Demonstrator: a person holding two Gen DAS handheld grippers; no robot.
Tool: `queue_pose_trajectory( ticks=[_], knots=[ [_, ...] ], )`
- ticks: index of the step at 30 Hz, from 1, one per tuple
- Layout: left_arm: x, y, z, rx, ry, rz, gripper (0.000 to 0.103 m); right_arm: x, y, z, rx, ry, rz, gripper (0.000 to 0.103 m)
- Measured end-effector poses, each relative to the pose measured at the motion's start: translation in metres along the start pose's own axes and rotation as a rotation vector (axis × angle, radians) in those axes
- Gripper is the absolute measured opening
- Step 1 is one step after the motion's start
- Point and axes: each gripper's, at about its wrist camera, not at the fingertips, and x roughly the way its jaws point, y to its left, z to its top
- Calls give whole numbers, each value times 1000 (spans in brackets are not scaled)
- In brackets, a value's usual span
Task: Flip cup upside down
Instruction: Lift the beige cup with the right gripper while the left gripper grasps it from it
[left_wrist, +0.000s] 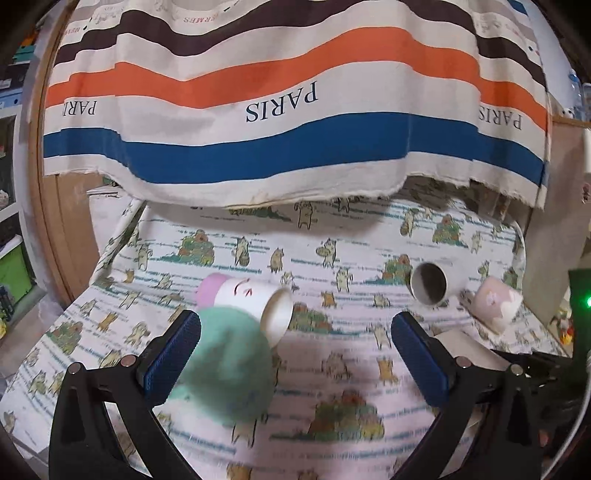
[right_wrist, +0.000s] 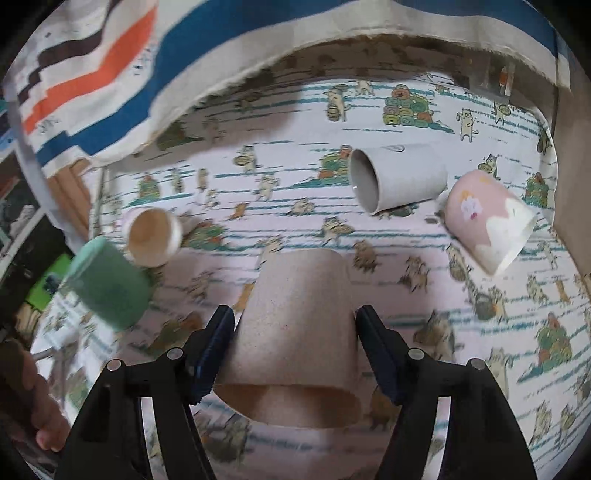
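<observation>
My right gripper (right_wrist: 295, 332) is shut on a beige cup (right_wrist: 295, 332), holding it tilted with its base away from me and its open rim toward the camera, above the table. A green cup (left_wrist: 229, 362) stands bottom-up on the cat-print tablecloth (left_wrist: 332, 424), blurred, close beside my left gripper's left finger; it also shows in the right wrist view (right_wrist: 110, 284). My left gripper (left_wrist: 295, 332) is open and holds nothing. A white-and-pink cup (left_wrist: 247, 299) lies on its side behind the green one.
A grey cup (right_wrist: 395, 177) lies on its side at the back, mouth toward me. A pink cloud-print cup (right_wrist: 487, 225) lies tilted beside it on the right. A striped PARIS cloth (left_wrist: 280, 103) hangs over the table's back edge. A cardboard wall (left_wrist: 554, 229) stands right.
</observation>
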Motion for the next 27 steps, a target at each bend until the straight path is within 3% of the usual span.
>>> queue_pose_trajectory(
  ticks=[8,11,16,19,22,27],
  knots=[
    [-34,-6,-11,58,-58,-23,102,-24,28,-31,-27,-2,56,68],
    [-34,-9,-12,92,-83,31,102,-26,45,-38,-91,-8,41,67],
    [-27,4,-17,41,-13,-20,102,-30,40,-41,-84,-29,54,69],
    [-27,4,-21,46,-8,-10,102,-39,24,-42,-50,-61,58,69],
    [-21,3,-22,23,39,-51,102,-52,5,-39,-13,-98,49,70],
    [-14,-16,-26,9,115,-127,102,-80,-28,-35,17,-228,-70,70]
  ],
)
